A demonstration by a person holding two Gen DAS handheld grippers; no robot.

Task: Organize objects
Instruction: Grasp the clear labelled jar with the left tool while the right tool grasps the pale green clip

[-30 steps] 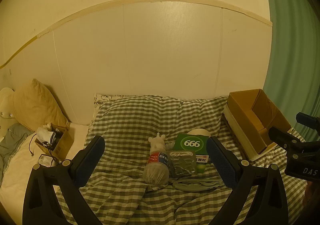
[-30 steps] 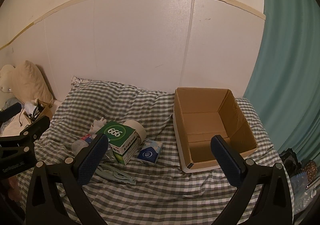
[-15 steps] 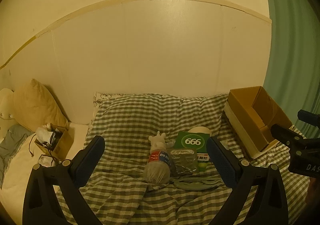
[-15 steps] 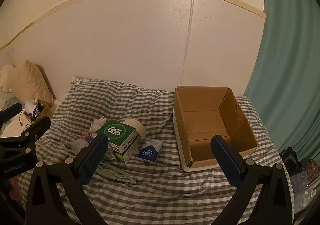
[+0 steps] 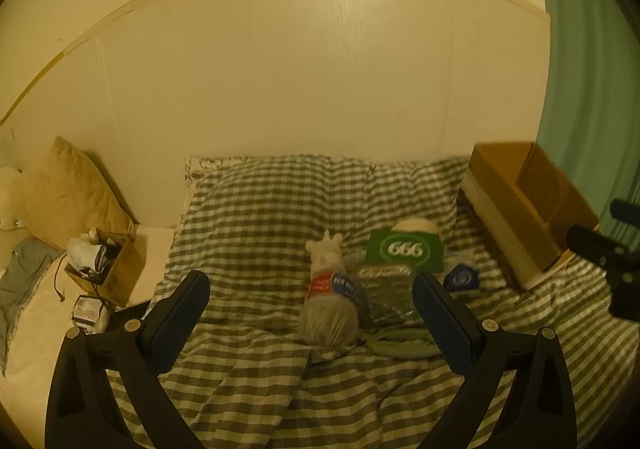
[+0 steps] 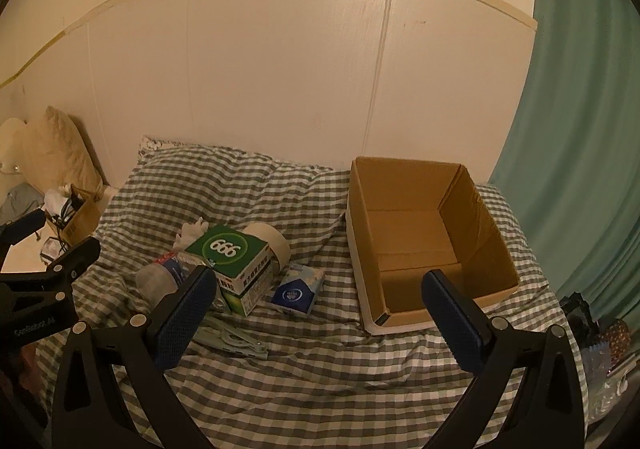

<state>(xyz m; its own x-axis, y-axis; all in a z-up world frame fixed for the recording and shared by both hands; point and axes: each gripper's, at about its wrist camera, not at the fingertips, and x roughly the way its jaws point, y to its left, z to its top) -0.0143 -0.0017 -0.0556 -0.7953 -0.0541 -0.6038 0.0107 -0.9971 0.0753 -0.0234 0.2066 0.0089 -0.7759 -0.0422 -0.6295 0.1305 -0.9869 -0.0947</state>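
Green-topped carton [image 6: 230, 254]: a white circle on the green lid carries the digits "999", seen upside down from both wrists as "666"; Chinese characters run along its white side, too small to read. It rests on the grey-and-white checked bedcover [image 6: 312, 377].
Clear plastic bottle [image 5: 331, 305]: lies on its side, touching the carton's left, with a red-and-blue label whose print is blurred.
Small blue-and-white packet [image 6: 298, 289]: a round emblem on its face; the lettering cannot be made out. It lies between the carton and the box.
Open brown cardboard box [image 6: 424, 237]: sits on the right of the bed, interior bare cardboard.
Roll of cream tape [image 6: 276, 243]: partly hidden behind the carton.
Silvery foil pack [image 5: 386, 289]: in front of the carton in the left wrist view, its surface hard to make out.
Pale green flat item [image 6: 234, 339]: near the bottle, shape unclear.
Left gripper [image 5: 310, 323]: jaws spread wide, holding nothing, above the bedcover before the bottle. Partial grey lettering shows on its body at the edge of the right wrist view.
Right gripper [image 6: 320, 319]: jaws spread wide, empty, between packet and box.
Small cardboard box of clutter [image 5: 106, 267]: at far left, contents indistinct.
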